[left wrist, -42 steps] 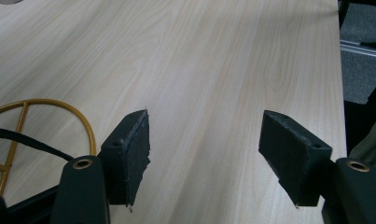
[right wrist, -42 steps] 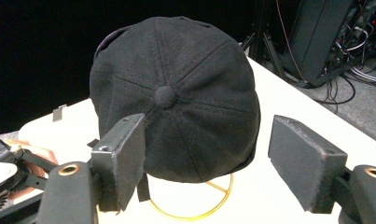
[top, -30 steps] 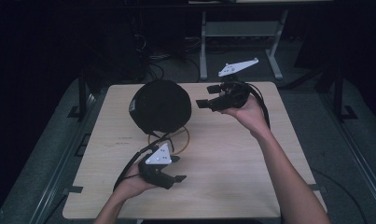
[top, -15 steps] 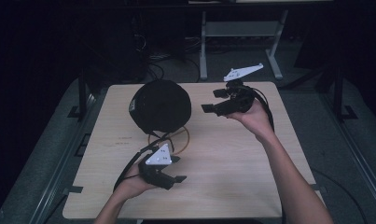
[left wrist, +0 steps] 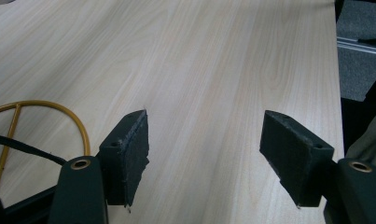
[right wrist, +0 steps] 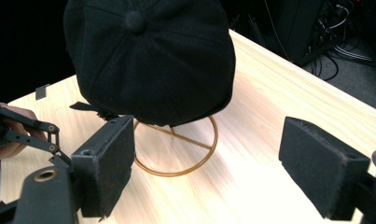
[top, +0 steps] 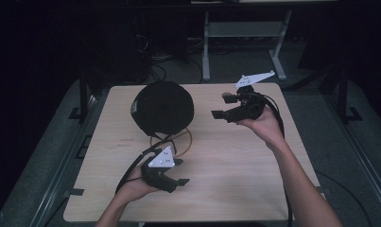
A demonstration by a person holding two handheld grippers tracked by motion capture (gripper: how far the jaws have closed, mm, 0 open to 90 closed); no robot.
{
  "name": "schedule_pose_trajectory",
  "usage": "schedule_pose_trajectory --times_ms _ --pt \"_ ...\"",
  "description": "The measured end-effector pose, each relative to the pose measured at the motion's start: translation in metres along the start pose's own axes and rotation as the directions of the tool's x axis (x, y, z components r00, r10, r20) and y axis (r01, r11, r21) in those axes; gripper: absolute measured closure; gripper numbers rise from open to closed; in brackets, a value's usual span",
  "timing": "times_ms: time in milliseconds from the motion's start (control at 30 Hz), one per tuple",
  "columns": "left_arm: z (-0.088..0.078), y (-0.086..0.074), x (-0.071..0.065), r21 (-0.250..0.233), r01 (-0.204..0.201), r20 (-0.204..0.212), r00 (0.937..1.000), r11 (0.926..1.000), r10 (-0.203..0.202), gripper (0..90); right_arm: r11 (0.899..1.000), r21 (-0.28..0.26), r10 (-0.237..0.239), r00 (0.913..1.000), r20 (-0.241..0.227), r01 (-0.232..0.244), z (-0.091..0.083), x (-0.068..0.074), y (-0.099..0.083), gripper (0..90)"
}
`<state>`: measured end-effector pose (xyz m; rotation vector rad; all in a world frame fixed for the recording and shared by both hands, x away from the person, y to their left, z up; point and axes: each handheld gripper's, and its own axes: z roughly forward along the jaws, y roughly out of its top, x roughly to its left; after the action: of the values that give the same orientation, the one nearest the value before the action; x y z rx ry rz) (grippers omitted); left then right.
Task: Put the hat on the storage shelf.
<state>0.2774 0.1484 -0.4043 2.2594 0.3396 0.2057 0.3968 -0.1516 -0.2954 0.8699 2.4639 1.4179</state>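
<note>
Your right tool (top: 218, 105) hangs above the bench (top: 235, 165) just beside the black cap (top: 162, 107), its jaws spread wide with nothing between them; they have just been opening. The cap sits on a gold wire stand (right wrist: 176, 149) at the far left part of the bench, straight ahead of those jaws in the right gripper view. Your left tool (top: 179, 172) rests near the front edge, released and empty, facing bare wood with the stand's ring (left wrist: 41, 121) off to its side. The right hand is better aimed at the cap, I judge.
</note>
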Motion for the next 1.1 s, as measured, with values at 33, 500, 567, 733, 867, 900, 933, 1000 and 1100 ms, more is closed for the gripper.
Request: schedule_pose_trajectory --times_ms 33,500,567,733,867,900,933,1000,1100 --pt "0.0 0.0 0.0 0.0 -0.002 0.0 1.0 1.0 0.002 32.4 1.0 0.0 0.004 1.0 0.001 -0.004 -0.001 -0.001 -0.002 17.9" --pt "0.001 0.0 -0.002 -0.003 -0.005 0.001 1.0 1.0 0.005 32.4 0.999 0.006 0.031 0.9991 0.028 -0.031 -0.012 -0.008 -0.03 17.3" --pt "0.001 0.0 -0.002 -0.006 -0.002 0.0 1.0 1.0 0.002 32.4 0.999 0.003 0.036 0.9988 0.032 -0.036 -0.014 -0.009 -0.033 17.2" --pt "0.002 -0.001 -0.002 0.0 0.003 0.002 1.0 1.0 -0.003 32.3 0.999 0.004 0.045 0.9983 0.036 -0.045 -0.018 -0.009 -0.044 17.2" --pt "0.003 -0.001 -0.002 -0.001 -0.001 0.0 1.0 1.0 0.001 32.3 0.999 0.006 0.052 0.9979 0.038 -0.052 -0.02 -0.009 -0.053 17.2" --pt "0.003 -0.001 -0.002 -0.001 -0.001 0.0 1.0 1.0 0.001 32.3 0.999 0.005 0.052 0.9979 0.038 -0.053 -0.021 -0.01 -0.056 17.2" --pt "0.003 0.0 -0.002 0.001 0.0 0.0 1.0 1.0 0.0 32.3 0.998 0.01 0.058 0.9975 0.039 -0.059 -0.021 -0.01 -0.058 17.1" --pt "0.004 0.0 -0.003 0.003 -0.001 0.0 1.0 1.0 0.001 32.2 0.998 0.01 0.059 0.9974 0.041 -0.06 -0.022 -0.01 -0.063 17.1" --pt "0.004 0.0 -0.003 0.003 -0.002 0.001 1.0 1.0 0.002 32.2 0.998 0.013 0.065 0.9969 0.044 -0.065 -0.025 -0.01 -0.069 17.1"
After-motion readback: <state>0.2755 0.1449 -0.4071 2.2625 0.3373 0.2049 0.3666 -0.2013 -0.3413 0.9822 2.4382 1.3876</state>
